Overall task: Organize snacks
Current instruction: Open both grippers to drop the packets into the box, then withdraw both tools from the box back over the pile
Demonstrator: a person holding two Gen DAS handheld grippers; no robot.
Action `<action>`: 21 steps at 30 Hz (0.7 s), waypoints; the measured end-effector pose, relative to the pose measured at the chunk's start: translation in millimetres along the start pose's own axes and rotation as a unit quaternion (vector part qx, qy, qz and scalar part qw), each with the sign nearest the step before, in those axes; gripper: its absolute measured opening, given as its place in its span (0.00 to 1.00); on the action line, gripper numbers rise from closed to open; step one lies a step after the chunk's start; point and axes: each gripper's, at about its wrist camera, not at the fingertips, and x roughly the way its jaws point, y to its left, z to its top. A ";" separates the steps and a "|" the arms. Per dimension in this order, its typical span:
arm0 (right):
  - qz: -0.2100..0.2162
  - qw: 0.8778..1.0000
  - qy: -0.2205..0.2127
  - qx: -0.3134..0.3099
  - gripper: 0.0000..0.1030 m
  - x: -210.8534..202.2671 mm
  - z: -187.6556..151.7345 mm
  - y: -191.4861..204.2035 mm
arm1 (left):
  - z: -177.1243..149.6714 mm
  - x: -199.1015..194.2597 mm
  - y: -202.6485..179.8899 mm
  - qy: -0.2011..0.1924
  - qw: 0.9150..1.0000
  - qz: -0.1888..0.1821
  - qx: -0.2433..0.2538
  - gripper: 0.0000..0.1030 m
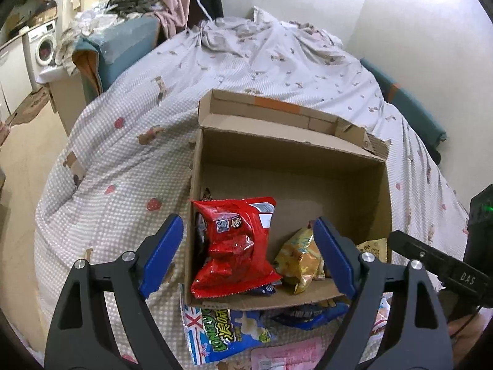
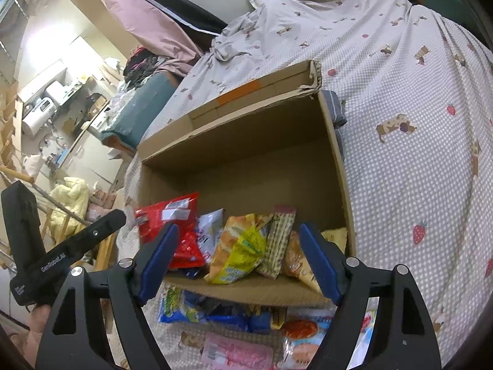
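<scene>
An open cardboard box point(image 1: 292, 157) point(image 2: 246, 141) sits on the bed. Inside it, a red snack bag point(image 1: 237, 243) point(image 2: 172, 225) leans at the left, with a yellow bag point(image 1: 300, 259) point(image 2: 240, 249) and other packets beside it. My left gripper point(image 1: 246, 252) is open and empty, hovering above the box's near edge around the red bag. My right gripper point(image 2: 238, 257) is open and empty above the near edge, over the yellow bag. Loose snacks lie in front of the box: a blue-white bag point(image 1: 222, 330) point(image 2: 181, 308), a dark blue packet point(image 1: 311, 313) and a pink packet point(image 1: 286, 354) point(image 2: 237, 351).
The checked bedspread point(image 1: 129, 160) point(image 2: 416, 154) surrounds the box. Teal cushions point(image 1: 123, 49) and piled clothes stand at the bed's far left. A washing machine point(image 1: 43, 44) and floor lie to the left. The other gripper's black body shows at each view's edge point(image 1: 446, 268) point(image 2: 61, 259).
</scene>
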 end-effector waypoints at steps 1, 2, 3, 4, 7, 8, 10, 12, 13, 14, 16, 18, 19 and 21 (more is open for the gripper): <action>-0.001 1.000 -0.003 -0.002 0.80 -4.5 -2.4 1.5 | -1.2 -3.3 -0.7 -0.004 1.000 0.002 0.004 0.82; -0.002 1.000 -0.005 -0.004 0.80 -8.4 -4.2 2.9 | -2.4 -6.8 -1.1 -0.007 1.000 0.007 0.008 0.82; -0.001 1.000 -0.006 -0.005 0.80 -11.1 -5.8 4.3 | -3.5 -10.4 -0.8 -0.012 1.000 0.011 0.009 0.82; -0.001 1.000 -0.008 -0.006 0.81 -15.1 -8.0 5.6 | -4.3 -14.9 -0.3 -0.020 1.000 0.017 0.009 0.82; -0.002 1.000 -0.015 -0.008 0.87 -27.0 -13.0 8.5 | -5.5 -24.9 0.5 -0.031 0.999 0.029 0.012 0.96; -0.004 1.000 -0.018 -0.008 0.88 -30.7 -14.7 8.7 | -5.2 -26.9 1.2 -0.033 0.999 0.026 0.011 0.97; -0.005 1.000 -0.020 -0.009 0.88 -36.5 -17.7 8.5 | -8.4 -31.4 2.3 -0.030 0.999 0.018 0.005 0.97; -0.004 1.000 -0.018 -0.005 0.88 -40.3 -22.0 6.7 | -13.6 -34.6 2.2 -0.023 1.000 0.009 0.002 0.97; -0.004 1.000 -0.017 -0.001 0.88 -42.5 -24.8 5.3 | -16.8 -36.1 1.4 -0.019 1.000 0.008 0.002 0.97; -0.005 1.000 -0.017 0.004 0.88 -45.6 -28.1 3.5 | -20.0 -37.2 -0.4 -0.016 1.000 0.010 0.006 0.97; -0.007 1.000 -0.016 0.011 0.88 -50.5 -33.7 0.9 | -25.9 -39.2 -1.9 -0.006 1.000 0.018 0.012 0.97; -0.009 1.000 -0.014 0.017 0.88 -54.2 -38.2 -1.3 | -30.8 -40.9 -1.4 0.002 1.000 0.024 0.011 0.97; -0.011 1.000 -0.012 0.019 0.88 -56.3 -41.3 -2.6 | -33.9 -42.2 -0.4 0.007 1.000 0.027 0.010 0.97; -0.013 1.000 -0.009 0.021 0.88 -58.8 -44.6 -3.8 | -38.2 -43.6 0.2 0.012 0.999 0.031 0.010 0.97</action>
